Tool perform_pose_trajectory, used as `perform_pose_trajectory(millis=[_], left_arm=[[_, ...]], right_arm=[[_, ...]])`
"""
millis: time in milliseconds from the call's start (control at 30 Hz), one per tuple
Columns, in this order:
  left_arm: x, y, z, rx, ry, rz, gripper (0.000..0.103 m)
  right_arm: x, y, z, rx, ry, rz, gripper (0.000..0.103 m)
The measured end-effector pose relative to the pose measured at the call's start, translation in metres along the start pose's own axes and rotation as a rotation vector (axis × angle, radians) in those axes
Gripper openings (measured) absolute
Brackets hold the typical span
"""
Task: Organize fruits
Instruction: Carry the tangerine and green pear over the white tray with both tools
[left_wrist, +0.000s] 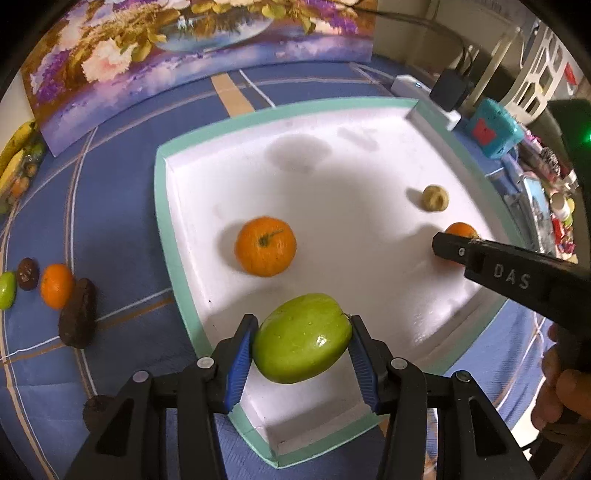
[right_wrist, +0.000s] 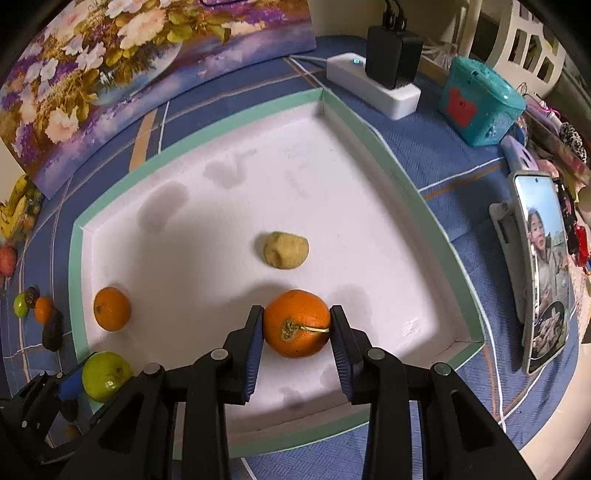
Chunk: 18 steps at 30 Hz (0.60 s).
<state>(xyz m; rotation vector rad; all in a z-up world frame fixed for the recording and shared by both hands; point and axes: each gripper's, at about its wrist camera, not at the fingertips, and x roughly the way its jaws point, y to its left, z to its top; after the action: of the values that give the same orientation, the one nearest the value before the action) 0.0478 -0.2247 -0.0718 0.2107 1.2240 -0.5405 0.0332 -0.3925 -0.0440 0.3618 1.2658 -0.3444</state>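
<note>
A white tray with a green rim (left_wrist: 162, 229) (right_wrist: 75, 258) lies on the blue cloth. My left gripper (left_wrist: 303, 343) is shut on a green apple (left_wrist: 301, 338) over the tray's near corner; the apple also shows in the right wrist view (right_wrist: 105, 374). My right gripper (right_wrist: 297, 330) is shut on an orange (right_wrist: 297, 323) just above the tray floor; in the left wrist view that orange (left_wrist: 460, 230) is half hidden behind the gripper. A second orange (left_wrist: 265, 246) (right_wrist: 112, 308) and a pale yellowish fruit (left_wrist: 436, 198) (right_wrist: 286, 250) lie in the tray.
Left of the tray on the cloth lie a small green fruit (left_wrist: 7, 290), a small orange (left_wrist: 56, 285) and dark brown fruits (left_wrist: 77, 314). Bananas (left_wrist: 14, 155) lie far left. A flower painting (right_wrist: 110, 74) stands behind. A power strip (right_wrist: 373, 85), teal box (right_wrist: 476, 99) and phone (right_wrist: 543, 273) stand to the right.
</note>
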Motion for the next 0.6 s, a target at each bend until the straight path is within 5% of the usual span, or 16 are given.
perform_pose_trajectory(millis=[600], left_arm=[[0.002,0.000,-0.001,0.009,0.008,0.014,0.053]], right_arm=[[0.007,0.009,-0.001,-0.038,0.010,-0.048,0.037]])
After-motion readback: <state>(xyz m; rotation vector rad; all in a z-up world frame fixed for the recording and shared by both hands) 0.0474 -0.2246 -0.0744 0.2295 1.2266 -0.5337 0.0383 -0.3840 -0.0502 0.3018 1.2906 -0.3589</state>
